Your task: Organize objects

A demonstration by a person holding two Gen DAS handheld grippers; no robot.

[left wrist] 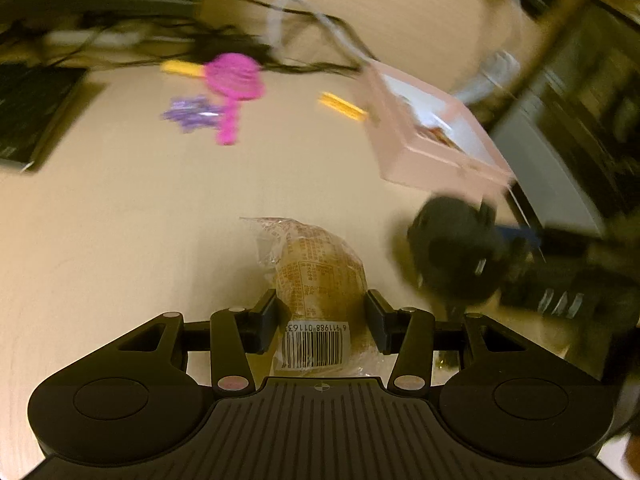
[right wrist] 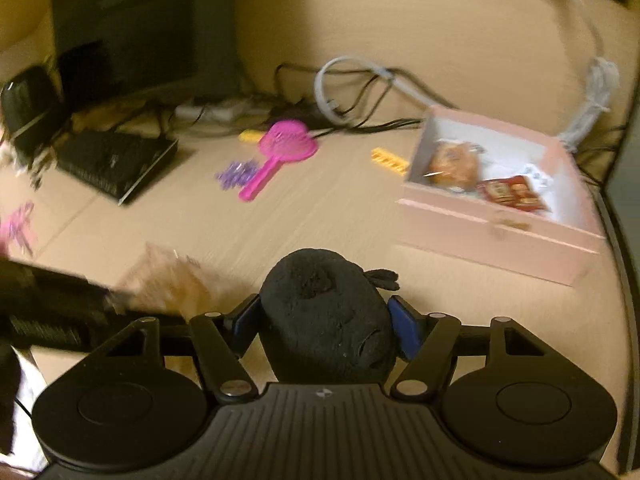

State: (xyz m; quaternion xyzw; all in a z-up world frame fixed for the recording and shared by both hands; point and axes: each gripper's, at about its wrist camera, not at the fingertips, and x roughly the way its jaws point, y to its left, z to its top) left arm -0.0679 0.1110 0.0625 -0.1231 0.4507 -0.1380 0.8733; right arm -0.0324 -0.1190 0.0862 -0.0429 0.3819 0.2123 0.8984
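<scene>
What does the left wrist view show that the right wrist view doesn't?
Left only: the barcode and print on the clear-wrapped bread bun between the left claw.

Right only: the pink box's contents, a wrapped pastry and a red packet.

Both: the black plush toy, the pink plastic hairbrush, the pale pink open box.

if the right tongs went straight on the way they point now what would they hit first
Probably nothing soon. The right tongs, shut on the black plush, face bare table; the pink box lies off to the right, the pink brush farther left. Cables by the wall come first, though depth is unclear.
</scene>
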